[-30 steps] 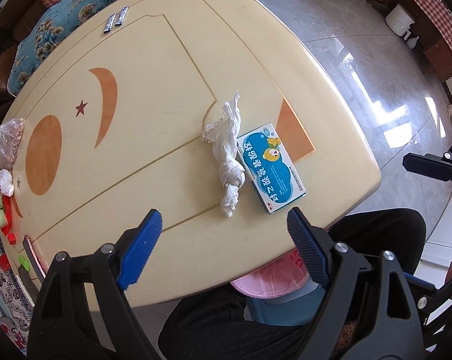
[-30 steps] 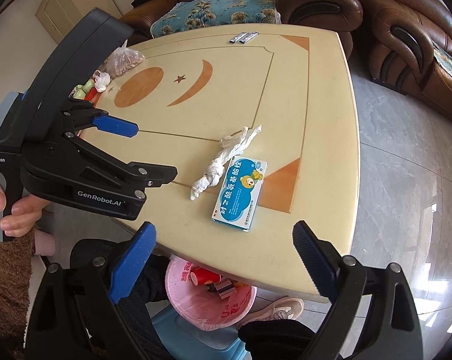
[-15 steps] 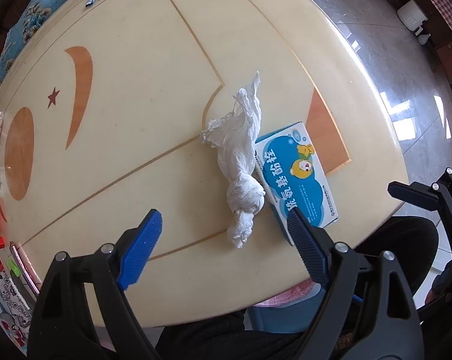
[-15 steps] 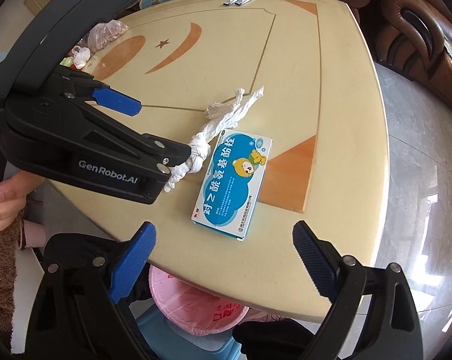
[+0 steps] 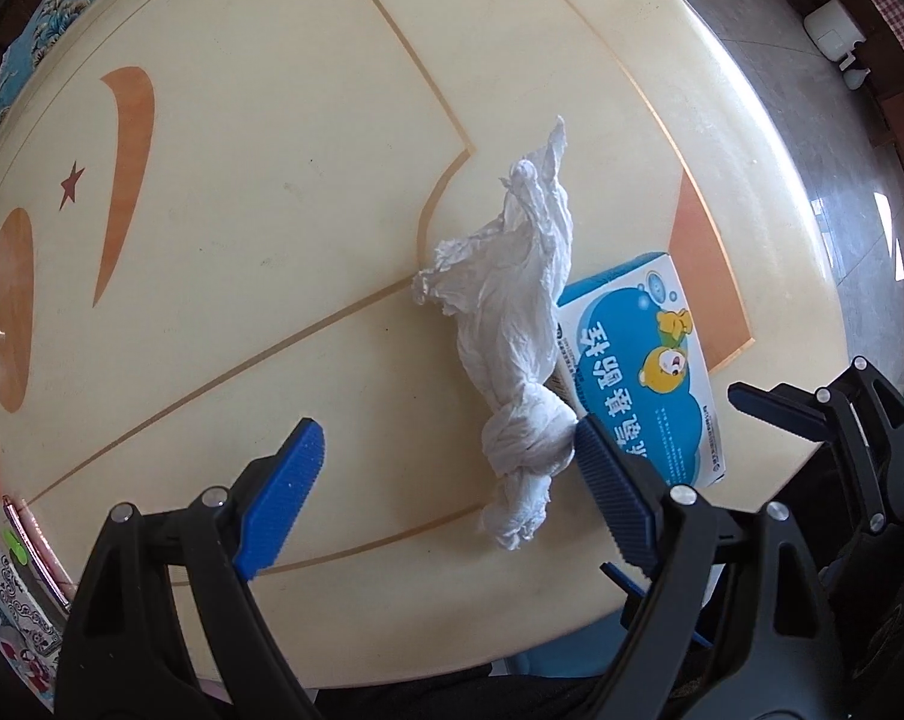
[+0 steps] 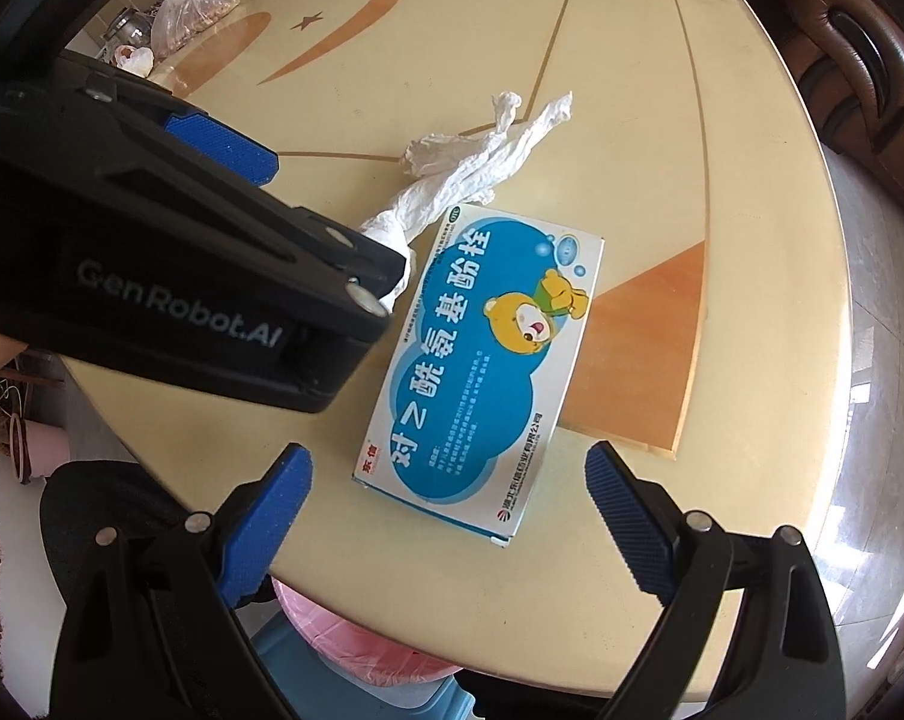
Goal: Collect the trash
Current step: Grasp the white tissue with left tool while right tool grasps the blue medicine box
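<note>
Both jaws apart & empty: left hand-held gripper should shift toward tissue knot, right hand-held gripper straddle box w/o pushing it off surface.

My left tongs point straight down above the surface, blue pads spread wide with nothing pressed between them. My right tongs tilt steeply down over the same surface, jaws equally wide and unloaded, close beside the left tongs' black frame.
</note>
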